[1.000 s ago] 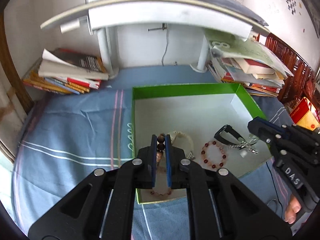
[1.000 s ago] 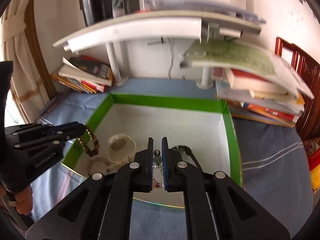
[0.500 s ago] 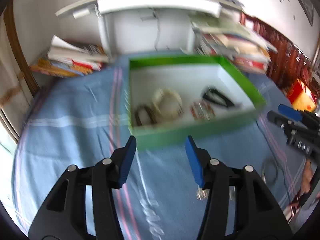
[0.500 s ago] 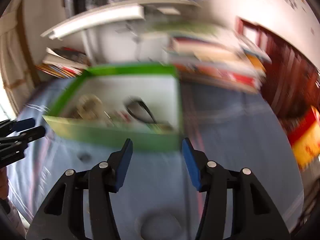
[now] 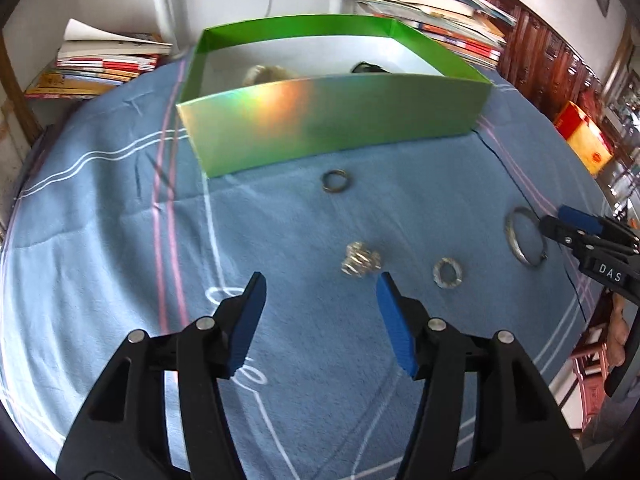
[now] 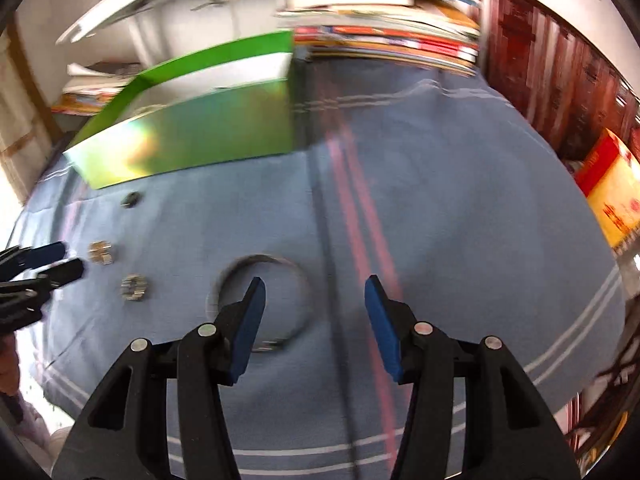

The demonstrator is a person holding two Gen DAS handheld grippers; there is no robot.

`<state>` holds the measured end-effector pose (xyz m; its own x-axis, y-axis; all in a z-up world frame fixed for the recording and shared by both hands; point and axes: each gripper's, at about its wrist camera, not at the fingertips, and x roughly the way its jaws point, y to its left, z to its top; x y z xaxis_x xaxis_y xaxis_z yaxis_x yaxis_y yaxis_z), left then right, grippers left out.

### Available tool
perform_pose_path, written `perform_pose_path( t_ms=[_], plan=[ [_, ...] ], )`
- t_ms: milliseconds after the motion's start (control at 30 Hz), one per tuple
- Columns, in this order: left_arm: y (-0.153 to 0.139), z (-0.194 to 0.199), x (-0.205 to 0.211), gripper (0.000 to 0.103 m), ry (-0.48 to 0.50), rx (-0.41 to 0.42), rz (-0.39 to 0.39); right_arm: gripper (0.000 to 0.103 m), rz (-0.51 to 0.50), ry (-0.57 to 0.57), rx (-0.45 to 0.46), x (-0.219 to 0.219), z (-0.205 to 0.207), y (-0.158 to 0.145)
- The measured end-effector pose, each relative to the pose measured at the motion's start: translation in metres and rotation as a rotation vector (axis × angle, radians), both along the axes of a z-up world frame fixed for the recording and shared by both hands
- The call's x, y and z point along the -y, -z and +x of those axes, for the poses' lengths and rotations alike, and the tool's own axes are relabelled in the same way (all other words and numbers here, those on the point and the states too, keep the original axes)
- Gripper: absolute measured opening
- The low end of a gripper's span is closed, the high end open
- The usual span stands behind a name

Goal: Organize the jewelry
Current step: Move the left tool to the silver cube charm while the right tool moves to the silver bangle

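Four pieces lie loose on blue cloth [image 5: 100, 264] before green box [image 5: 332, 120]. Your left claw [image 5: 320, 300] still opening, empty; right claw [image 6: 316, 304] wide, empty, over silver bangle [image 6: 260, 304]. Risk: bangle skids from pads.

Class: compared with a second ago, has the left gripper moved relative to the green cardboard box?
Yes. The left gripper has pulled back out of the green cardboard box to the blue cloth.
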<state>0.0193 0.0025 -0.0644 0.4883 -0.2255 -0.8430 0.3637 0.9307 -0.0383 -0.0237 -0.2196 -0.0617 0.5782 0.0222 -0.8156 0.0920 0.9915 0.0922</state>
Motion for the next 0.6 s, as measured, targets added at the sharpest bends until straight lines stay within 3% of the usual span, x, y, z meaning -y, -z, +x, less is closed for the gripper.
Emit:
perform_pose_path(
  t_ms=[200, 300, 600],
  plan=[
    [0.005, 0.004, 0.009, 0.059, 0.023, -0.03, -0.027, 0.052, 0.012, -0.069, -0.024, -0.029, 0.013, 0.006],
    [0.01, 0.012, 0.01, 0.049, 0.004, -0.057, -0.045, 0.052, 0.021, -0.078, -0.029, -0.034, 0.016, 0.008],
    [0.011, 0.017, 0.016, 0.052, 0.003, -0.061, -0.053, 0.052, 0.02, -0.105, -0.021, -0.04, 0.038, 0.011]
  ],
)
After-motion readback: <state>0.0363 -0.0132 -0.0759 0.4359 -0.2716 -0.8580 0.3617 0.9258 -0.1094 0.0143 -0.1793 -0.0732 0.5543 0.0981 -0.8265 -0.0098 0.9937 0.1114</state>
